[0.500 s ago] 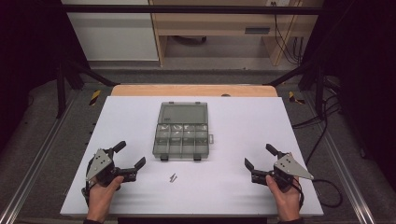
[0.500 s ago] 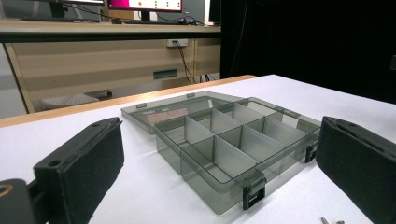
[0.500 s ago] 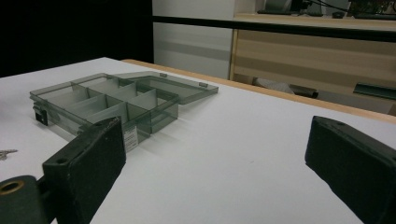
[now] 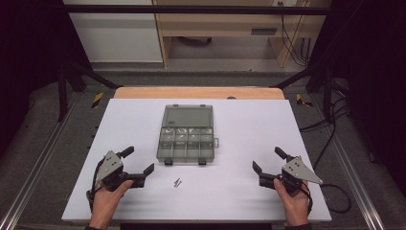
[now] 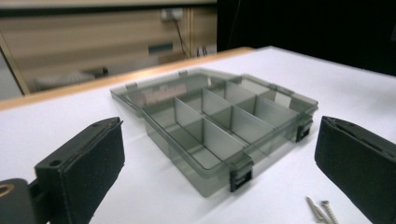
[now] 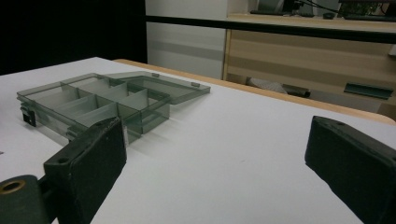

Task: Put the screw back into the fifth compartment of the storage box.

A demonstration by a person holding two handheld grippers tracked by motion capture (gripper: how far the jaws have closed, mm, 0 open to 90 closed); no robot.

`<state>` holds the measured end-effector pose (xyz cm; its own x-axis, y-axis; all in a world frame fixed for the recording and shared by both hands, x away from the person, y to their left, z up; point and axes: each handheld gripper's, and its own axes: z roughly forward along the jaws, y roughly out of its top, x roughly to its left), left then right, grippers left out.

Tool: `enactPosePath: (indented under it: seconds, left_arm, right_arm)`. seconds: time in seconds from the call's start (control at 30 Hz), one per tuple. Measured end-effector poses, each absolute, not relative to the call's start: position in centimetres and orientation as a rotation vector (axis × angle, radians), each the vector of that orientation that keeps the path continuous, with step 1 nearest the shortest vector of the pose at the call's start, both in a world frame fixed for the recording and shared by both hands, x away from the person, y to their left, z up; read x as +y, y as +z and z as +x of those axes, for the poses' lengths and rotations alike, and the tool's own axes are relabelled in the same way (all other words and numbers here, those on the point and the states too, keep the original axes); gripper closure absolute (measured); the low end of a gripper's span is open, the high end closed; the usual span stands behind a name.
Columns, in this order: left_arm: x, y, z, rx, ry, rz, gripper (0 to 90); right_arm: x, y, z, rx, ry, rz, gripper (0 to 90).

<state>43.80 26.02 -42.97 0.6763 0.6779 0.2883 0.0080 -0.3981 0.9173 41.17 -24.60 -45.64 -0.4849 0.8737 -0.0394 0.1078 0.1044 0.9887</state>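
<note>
A smoky grey clear plastic organiser box point(image 4: 186, 134) lies in the middle of the white table top, its lid folded flat away from me and its small compartments empty. Two small screws point(image 4: 177, 182) lie on the table just in front of it. My left gripper point(image 4: 140, 159) rests near the front left, jaws wide apart with nothing between them. It looks at the box point(image 5: 219, 121) and the screws point(image 5: 320, 210). My right gripper point(image 4: 266, 159) sits near the front right, also open and empty, with the box point(image 6: 93, 105) off to its left.
The white table top point(image 4: 249, 120) has a wooden strip point(image 4: 198, 92) along its far edge. Metal rails run down both sides. Beyond the table stand a cabinet and a wooden shelf unit point(image 4: 225, 24), with cables point(image 4: 335, 115) at the right.
</note>
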Motion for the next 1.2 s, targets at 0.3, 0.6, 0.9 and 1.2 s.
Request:
enactPosePath:
  seconds: [0.3, 0.6, 0.9, 1.2]
  left_arm:
    - [20.6, -39.9, 44.5, 0.449, 0.731, 2.092, 2.2]
    - [18.5, -39.5, 45.7, 0.346, 0.703, 2.281, 3.0]
    - [16.4, -40.5, 47.3, 0.303, 0.592, 2.424, 4.4]
    - [16.6, -41.7, 49.5, 0.236, 0.531, 2.577, 5.0]
  right_arm:
    - [-24.8, -45.4, 40.7, 1.7, 1.438, 0.946, 4.9]
    - [-24.7, -45.3, 41.0, 1.681, 1.423, 0.939, 4.8]
    - [-24.6, -45.2, 40.8, 1.684, 1.408, 0.922, 4.8]
    - [-24.8, -45.1, 40.8, 1.673, 1.402, 0.939, 5.0]
